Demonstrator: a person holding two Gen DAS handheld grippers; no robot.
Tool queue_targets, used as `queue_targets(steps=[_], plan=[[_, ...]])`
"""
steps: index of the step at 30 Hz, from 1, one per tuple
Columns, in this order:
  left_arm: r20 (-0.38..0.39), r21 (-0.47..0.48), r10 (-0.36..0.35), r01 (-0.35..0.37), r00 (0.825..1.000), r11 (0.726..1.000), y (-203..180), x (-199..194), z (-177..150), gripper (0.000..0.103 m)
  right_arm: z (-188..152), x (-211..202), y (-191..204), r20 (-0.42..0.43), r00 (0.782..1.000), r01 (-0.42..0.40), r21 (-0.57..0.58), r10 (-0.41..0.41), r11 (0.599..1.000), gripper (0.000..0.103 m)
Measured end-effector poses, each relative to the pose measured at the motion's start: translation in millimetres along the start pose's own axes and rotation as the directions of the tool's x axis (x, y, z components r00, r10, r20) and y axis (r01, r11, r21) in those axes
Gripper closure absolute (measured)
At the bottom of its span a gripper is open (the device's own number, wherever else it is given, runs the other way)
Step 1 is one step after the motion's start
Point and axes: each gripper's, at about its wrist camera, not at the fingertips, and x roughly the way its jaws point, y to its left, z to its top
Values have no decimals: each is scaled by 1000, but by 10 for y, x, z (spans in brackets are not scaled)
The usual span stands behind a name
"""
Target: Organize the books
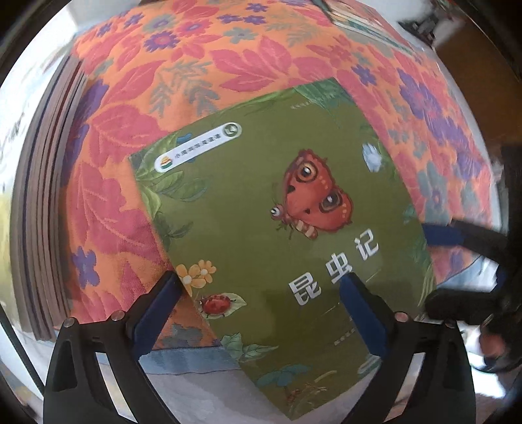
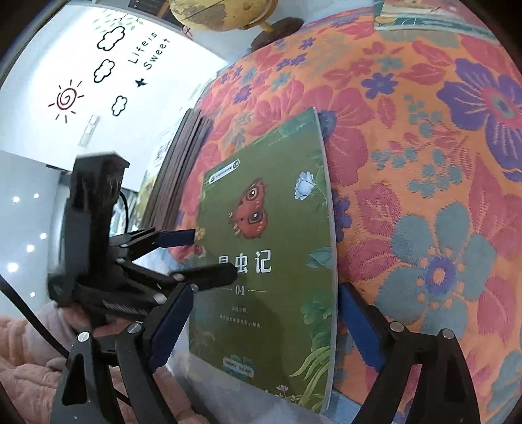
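Note:
A green book [image 1: 277,234] with an orange butterfly on its cover lies flat on the flowered orange cloth [image 1: 195,65]. Its near end reaches past the cloth's edge. My left gripper [image 1: 259,283] points down over the book's near part, open, with its blue pads spread wide and nothing pinched. In the right wrist view the same book [image 2: 277,228] lies ahead. My right gripper [image 2: 266,293] is open, and its fingers stand to either side of the cover's lower part. The left gripper [image 2: 208,254] hovers at the book's left edge. The right gripper [image 1: 473,261] shows at the right border.
A stack of dark-edged books [image 1: 42,195] stands on end at the cloth's left side, the same stack of books [image 2: 182,163] seen beside the wall. Another book [image 2: 424,16] lies at the far end. A globe [image 2: 222,13] stands behind. A pink sleeve [image 2: 26,358] is low left.

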Motion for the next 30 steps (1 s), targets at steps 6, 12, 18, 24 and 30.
queue_targets(steps=[6,12,18,24,30], plan=[[15,-30,-7,7,1000,1000,-188,119,25,1,59,-60,-8,-14,998,63,86,-62,994,27],[63,-44,1,2,998,999,-71,88,-109,0,98,-447,217,154,902,416,-60,-403,907,27],[26,-59,1,0,1000,998,95,-24,-58,0,25,-179,189,-68,984,145,-208,-162,967,20],[3,-82,2,-1,1000,997,73,-11,-20,0,64,-230,-286,-51,999,8,25,-7,1000,24],[-6,-77,-8,8,1000,997,127,21,12,0,110,-206,-443,-53,990,-123,68,127,990,18]])
